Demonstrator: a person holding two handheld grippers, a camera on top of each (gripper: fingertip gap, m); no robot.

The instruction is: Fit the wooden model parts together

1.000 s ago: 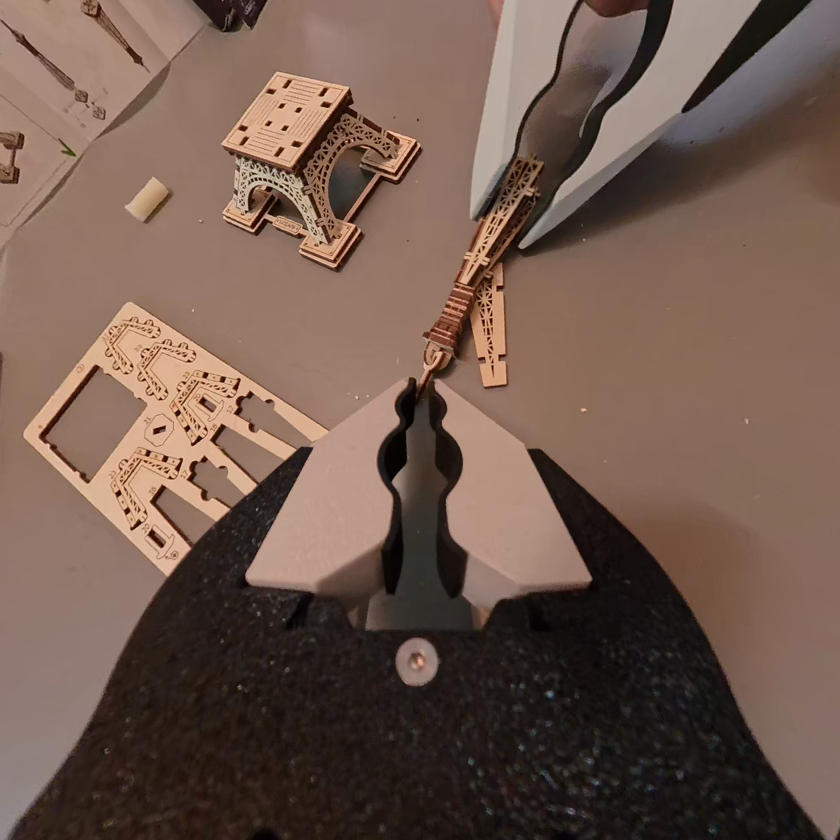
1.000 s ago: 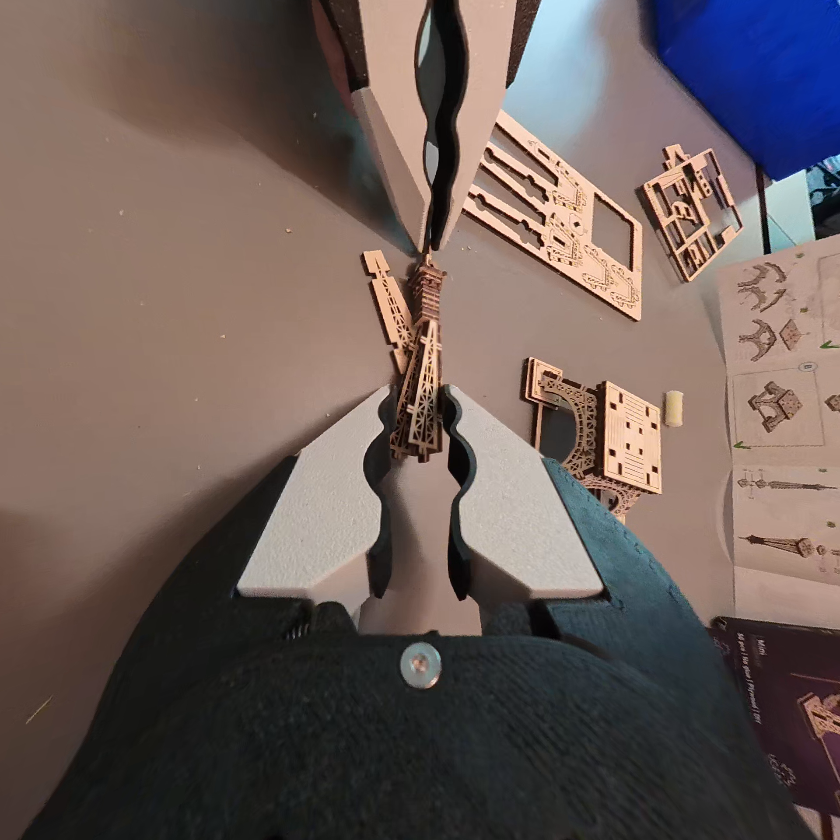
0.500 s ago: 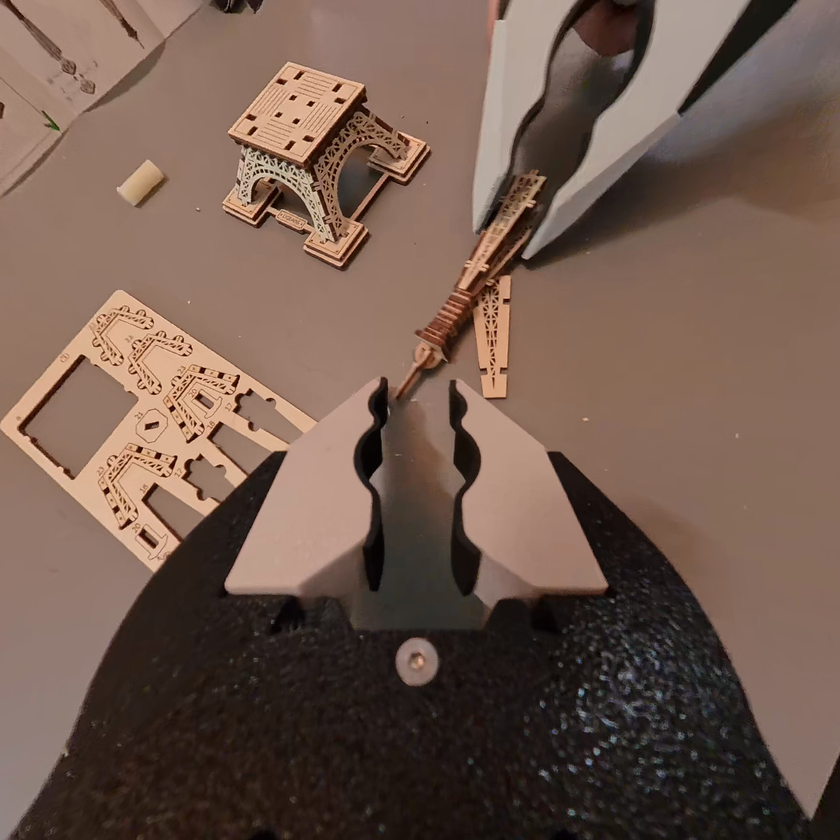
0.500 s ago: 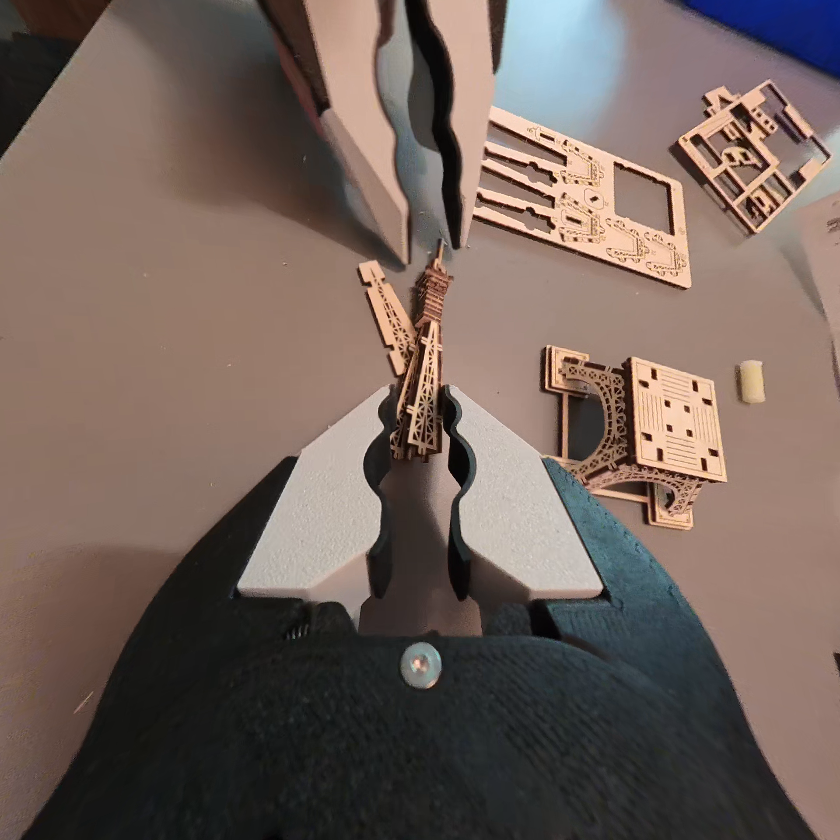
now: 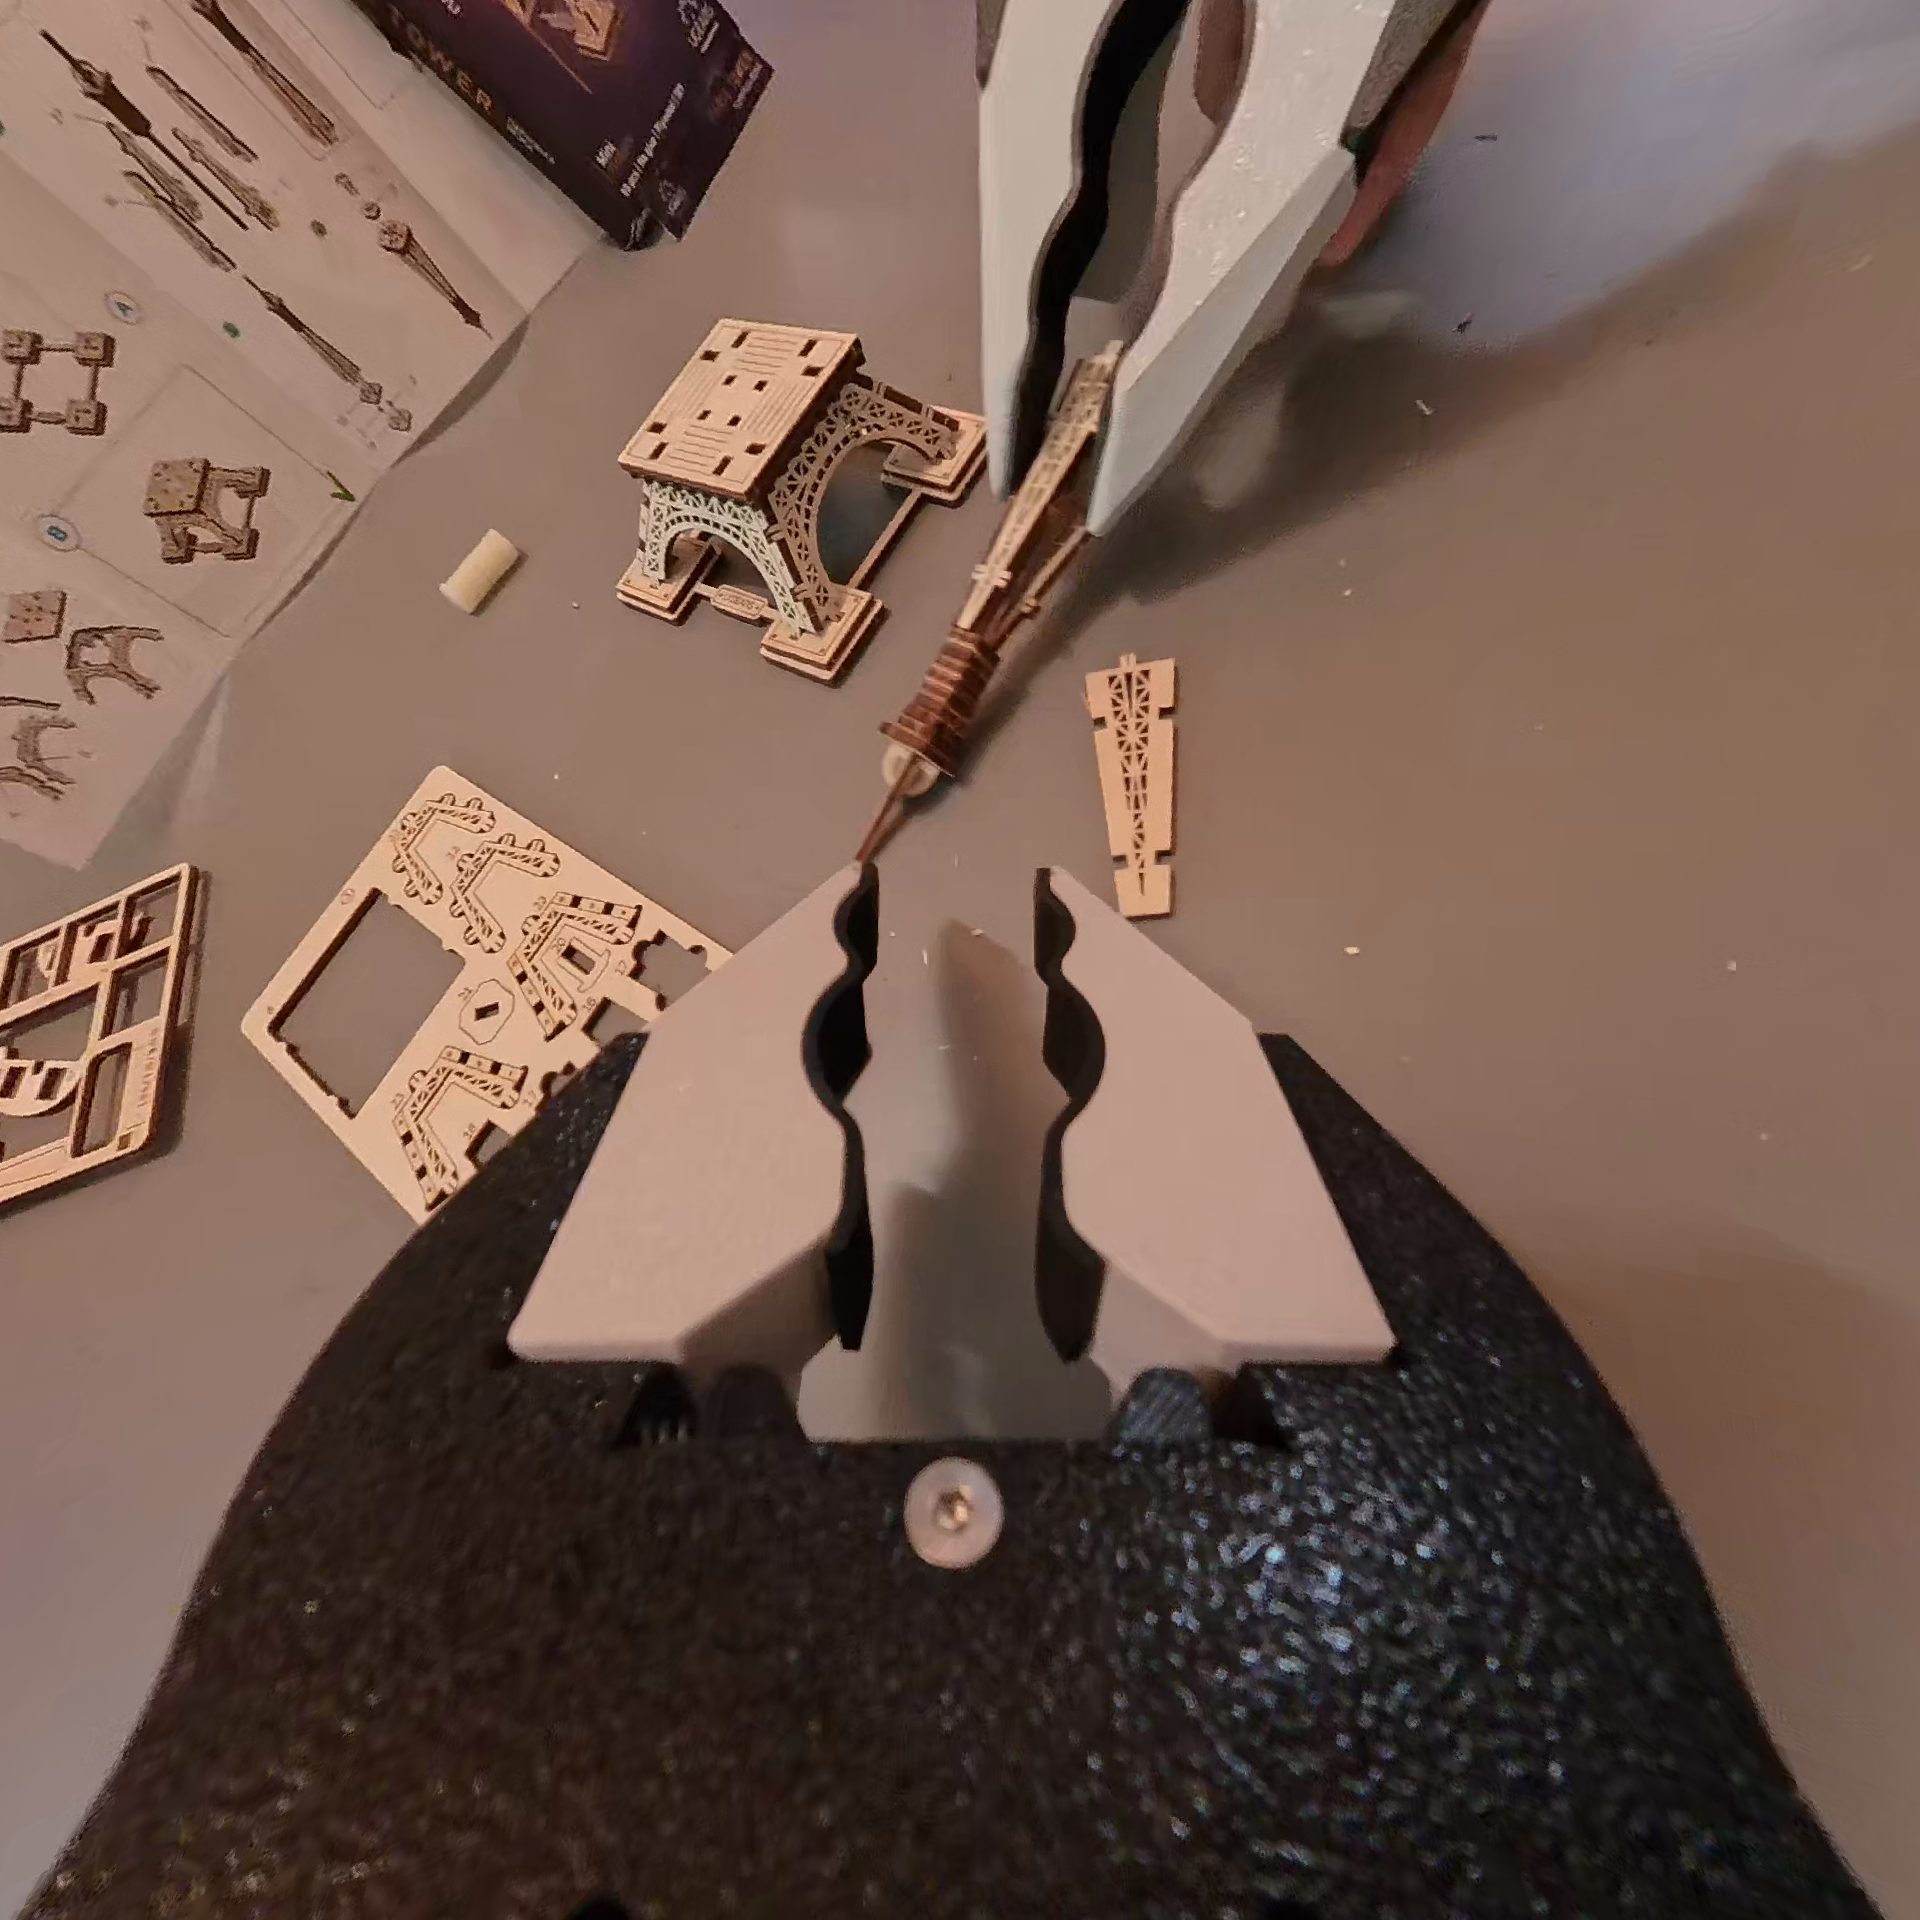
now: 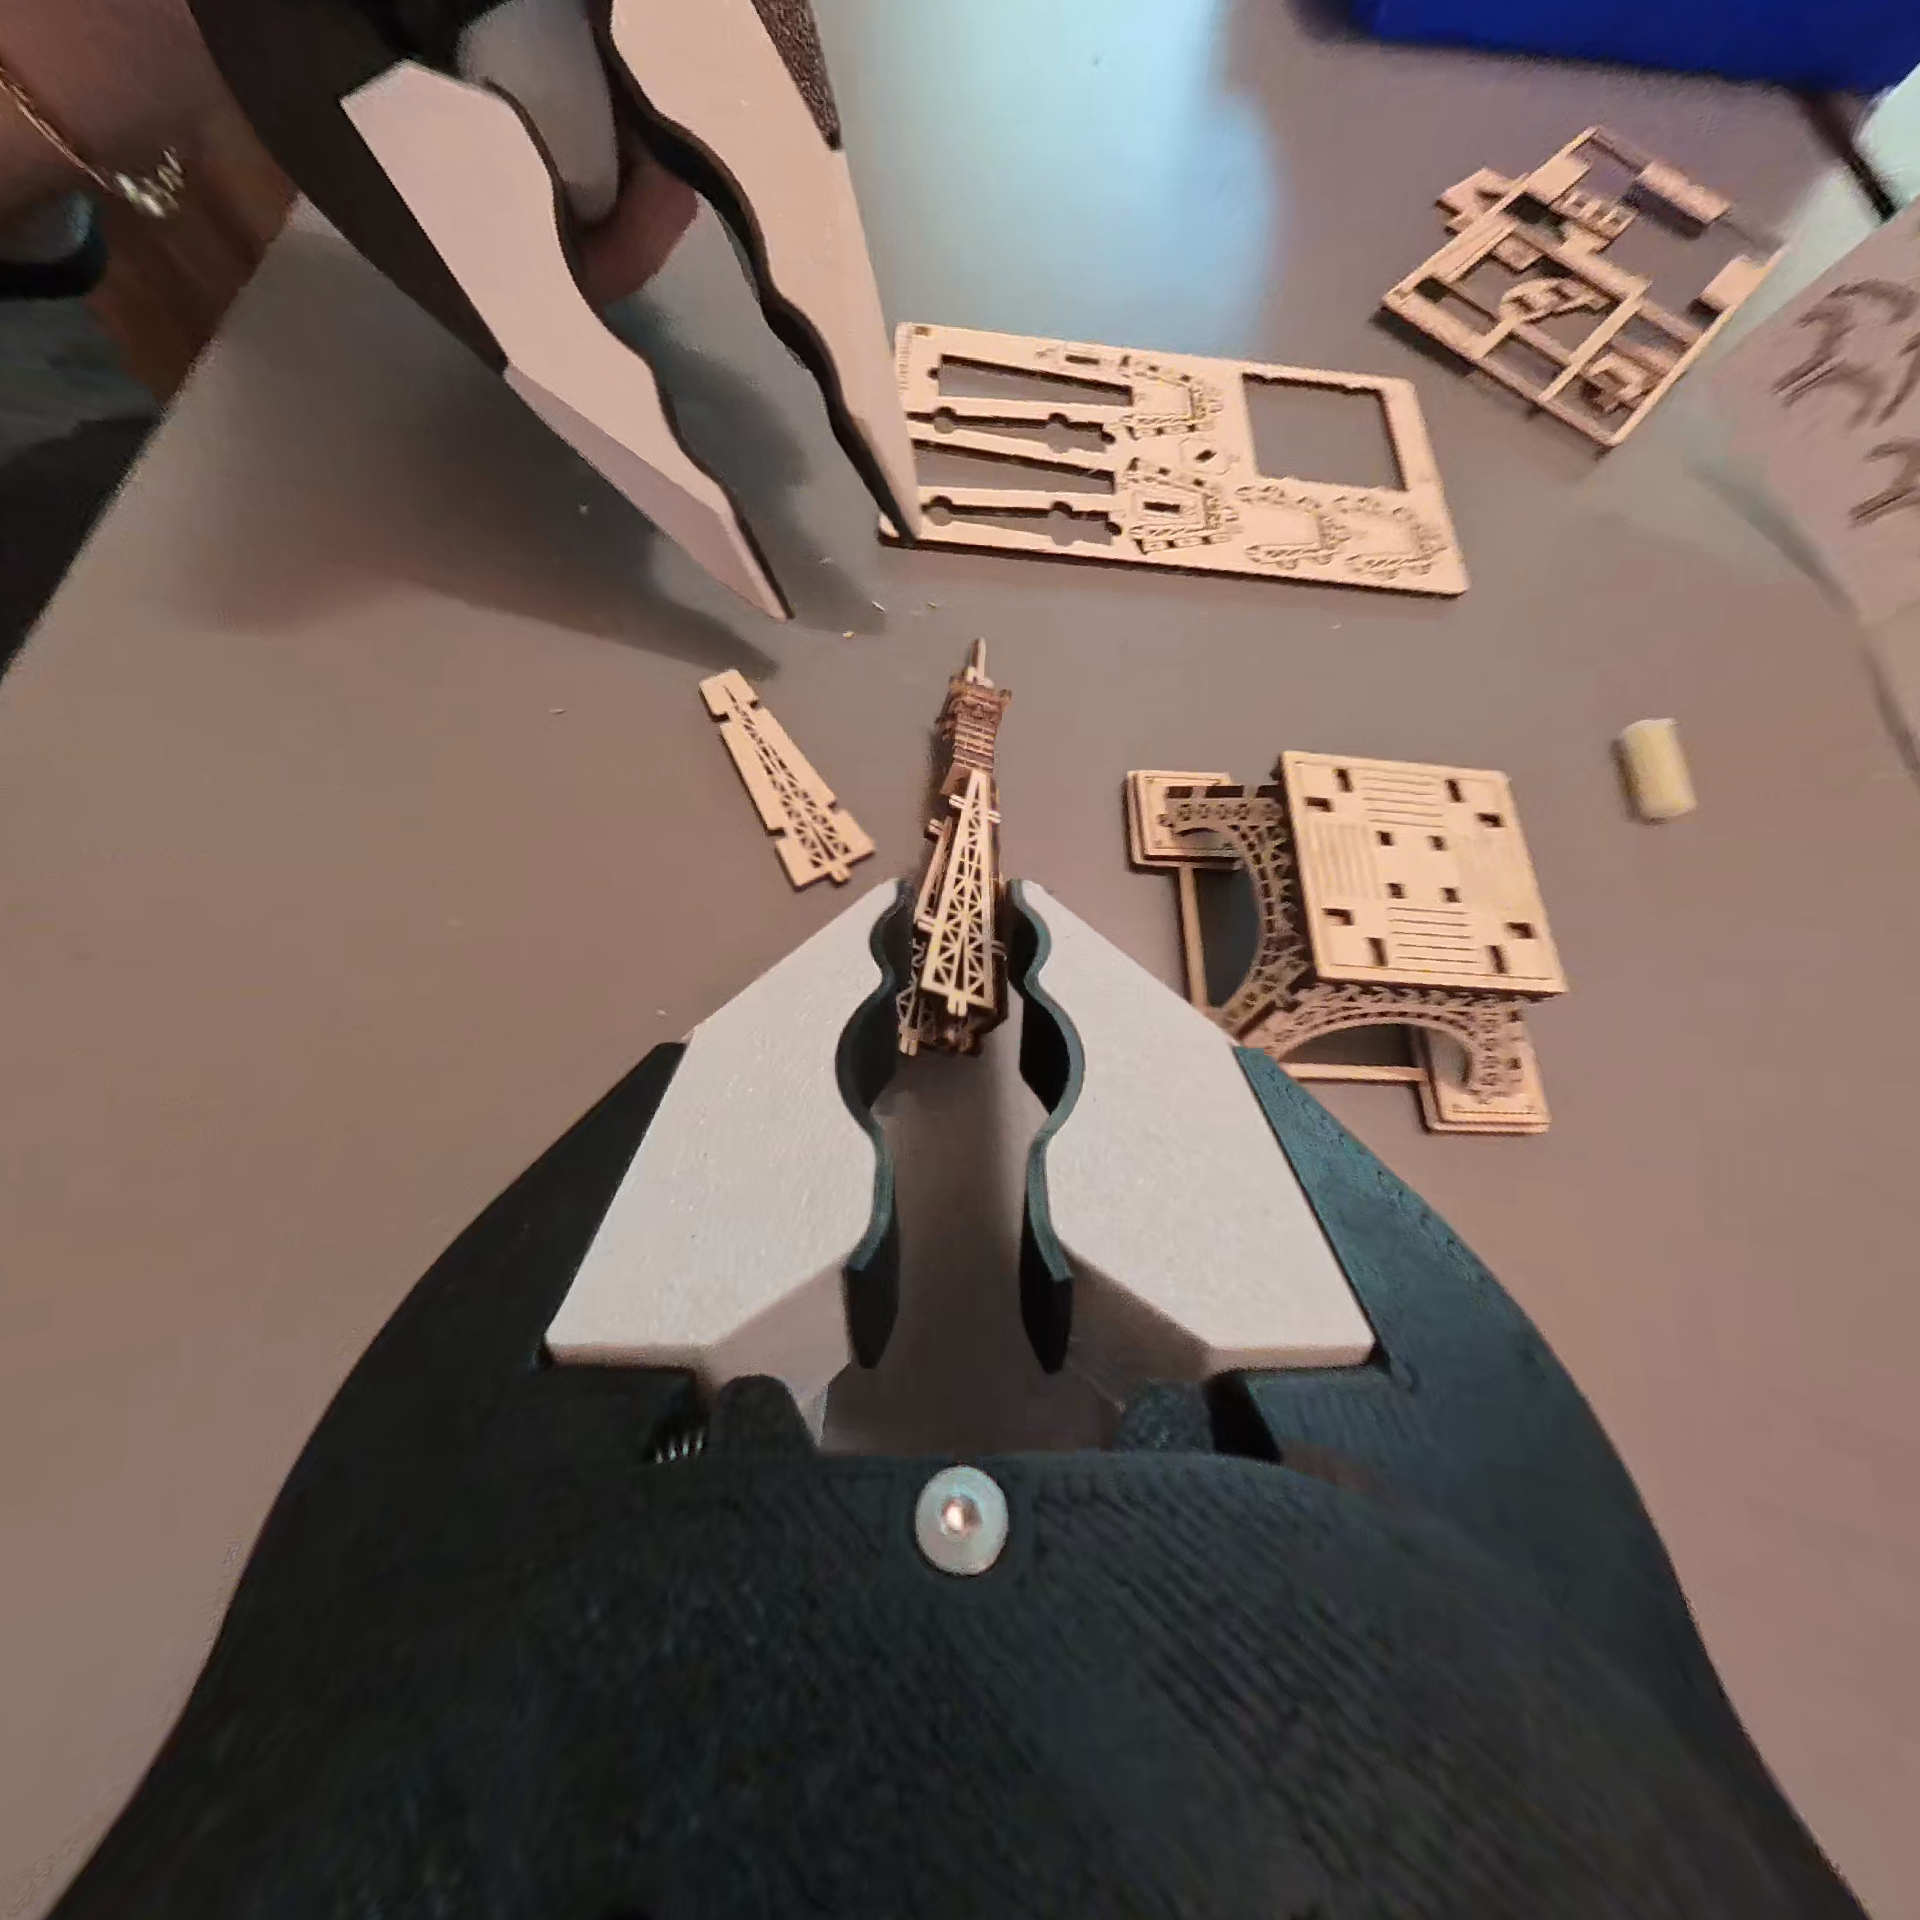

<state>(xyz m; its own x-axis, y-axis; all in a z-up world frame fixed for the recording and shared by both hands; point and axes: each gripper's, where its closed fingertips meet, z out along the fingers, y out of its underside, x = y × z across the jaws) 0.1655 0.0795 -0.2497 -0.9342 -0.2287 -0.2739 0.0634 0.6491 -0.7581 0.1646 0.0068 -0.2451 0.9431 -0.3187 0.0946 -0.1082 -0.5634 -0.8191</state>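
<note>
My right gripper (image 6: 954, 902) is shut on the wide end of a wooden tower spire (image 6: 961, 883); the spire's thin tip points away from it. In the left wrist view the spire (image 5: 971, 649) hangs from the right gripper (image 5: 1049, 504) above the table. My left gripper (image 5: 954, 883) is open and empty, just short of the spire's tip; it also shows in the right wrist view (image 6: 842, 566). The arched tower base (image 5: 774, 499) stands on the table, also in the right wrist view (image 6: 1382, 914). A loose lattice panel (image 5: 1135, 784) lies flat beside the spire (image 6: 784, 779).
A punched-out wooden parts sheet (image 5: 457, 977) and a second frame (image 5: 78, 1039) lie at the left. Instruction sheets (image 5: 156, 364) and a dark box (image 5: 582, 94) lie at the far left. A small pale cylinder (image 5: 480, 569) lies near the base. Left tips and right tips are each some 20 cm from the small pale cylinder (image 5: 480, 569). Seen from the right wrist view (image 6: 1654, 767) as well.
My left gripper let go of the spire's tip, opened and drew back. The right gripper lifted the spire up and away from the loose lattice panel.
</note>
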